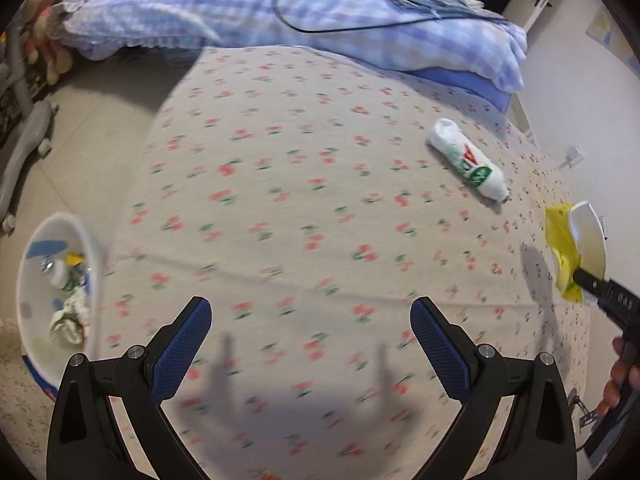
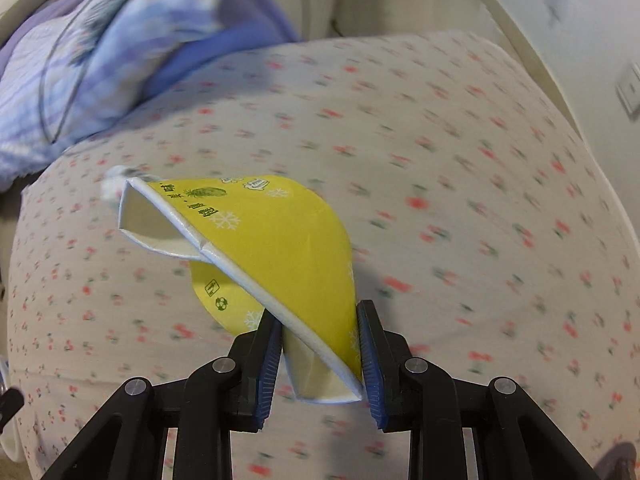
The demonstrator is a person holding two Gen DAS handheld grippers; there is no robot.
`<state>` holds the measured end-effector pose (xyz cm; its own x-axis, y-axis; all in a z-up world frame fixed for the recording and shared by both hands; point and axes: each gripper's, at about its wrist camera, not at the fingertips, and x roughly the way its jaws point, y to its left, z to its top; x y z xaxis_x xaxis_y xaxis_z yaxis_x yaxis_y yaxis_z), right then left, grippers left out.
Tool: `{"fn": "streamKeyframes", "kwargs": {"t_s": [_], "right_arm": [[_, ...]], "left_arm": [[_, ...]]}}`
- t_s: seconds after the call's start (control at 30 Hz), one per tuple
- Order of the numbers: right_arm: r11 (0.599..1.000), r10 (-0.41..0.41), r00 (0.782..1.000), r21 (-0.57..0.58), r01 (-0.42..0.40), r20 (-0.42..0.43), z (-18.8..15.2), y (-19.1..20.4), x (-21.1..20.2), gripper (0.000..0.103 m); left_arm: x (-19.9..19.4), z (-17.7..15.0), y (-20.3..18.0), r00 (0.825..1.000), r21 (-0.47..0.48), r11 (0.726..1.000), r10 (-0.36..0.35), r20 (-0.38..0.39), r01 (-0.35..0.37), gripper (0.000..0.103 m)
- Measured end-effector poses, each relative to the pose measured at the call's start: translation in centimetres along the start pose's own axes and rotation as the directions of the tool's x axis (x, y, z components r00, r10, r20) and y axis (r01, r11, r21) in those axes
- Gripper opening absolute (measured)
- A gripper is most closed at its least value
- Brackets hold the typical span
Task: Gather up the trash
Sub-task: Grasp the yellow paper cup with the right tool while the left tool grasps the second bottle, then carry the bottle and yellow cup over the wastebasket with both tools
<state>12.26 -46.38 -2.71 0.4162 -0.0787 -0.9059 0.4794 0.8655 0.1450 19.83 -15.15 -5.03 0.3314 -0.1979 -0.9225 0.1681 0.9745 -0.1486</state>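
Note:
My right gripper point(image 2: 320, 360) is shut on a flattened yellow paper cup point(image 2: 276, 248) and holds it above the flowered bed sheet point(image 2: 460, 160). The cup also shows at the far right of the left wrist view point(image 1: 564, 248). My left gripper point(image 1: 310, 320) is open and empty above the sheet. A crushed white plastic bottle point(image 1: 468, 160) with a green label lies on the bed, far right of the left gripper. A white trash bin point(image 1: 86, 240) with several pieces of trash inside stands at the bed's left edge, left of the left gripper.
A blue checked duvet point(image 1: 280, 8) with a black cable point(image 1: 320, 30) over it is bunched at the far end of the bed. The tiled floor point(image 1: 100, 120) and a grey chair base point(image 1: 24, 148) are at the left. A white wall point(image 1: 580, 80) runs along the right.

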Motion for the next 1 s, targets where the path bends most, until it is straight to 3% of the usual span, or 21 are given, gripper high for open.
{"fn": "streamKeyframes", "kwargs": {"t_s": [0.3, 0.53, 0.6, 0.73, 0.83, 1.0], "right_arm": [[0.999, -0.007, 1.000, 0.046, 0.008, -0.016, -0.7, -5.9, -0.8, 0.033], [0.998, -0.012, 0.999, 0.060, 0.014, -0.031, -0.9, -8.7, -0.6, 0.033], [0.998, -0.008, 0.999, 0.067, 0.010, -0.032, -0.8, -9.2, -0.6, 0.033], [0.998, -0.001, 0.999, 0.070, 0.004, -0.039, -0.8, -9.7, -0.4, 0.033], [0.998, -0.002, 0.999, 0.070, 0.005, -0.041, -0.8, -10.1, -0.3, 0.033], [0.997, -0.003, 0.999, 0.076, 0.006, -0.036, -0.8, -10.3, -0.5, 0.033]], "left_arm": [[4.5, 4.9, -9.6, 0.995, -0.067, 0.993, -0.099, 0.015, 0.100, 0.100], [7.6, 8.4, -14.8, 0.994, -0.113, 0.989, -0.091, 0.056, 0.097, 0.093], [8.5, 9.1, -15.8, 0.996, -0.113, 0.991, -0.065, 0.053, 0.071, 0.087], [10.5, 9.8, -16.3, 0.999, -0.138, 0.990, -0.034, 0.012, 0.036, 0.066], [10.3, 9.6, -16.3, 1.000, -0.101, 0.995, 0.006, 0.021, -0.004, 0.045], [9.2, 8.5, -14.2, 0.998, -0.096, 0.994, -0.058, -0.005, 0.057, 0.043]]}}
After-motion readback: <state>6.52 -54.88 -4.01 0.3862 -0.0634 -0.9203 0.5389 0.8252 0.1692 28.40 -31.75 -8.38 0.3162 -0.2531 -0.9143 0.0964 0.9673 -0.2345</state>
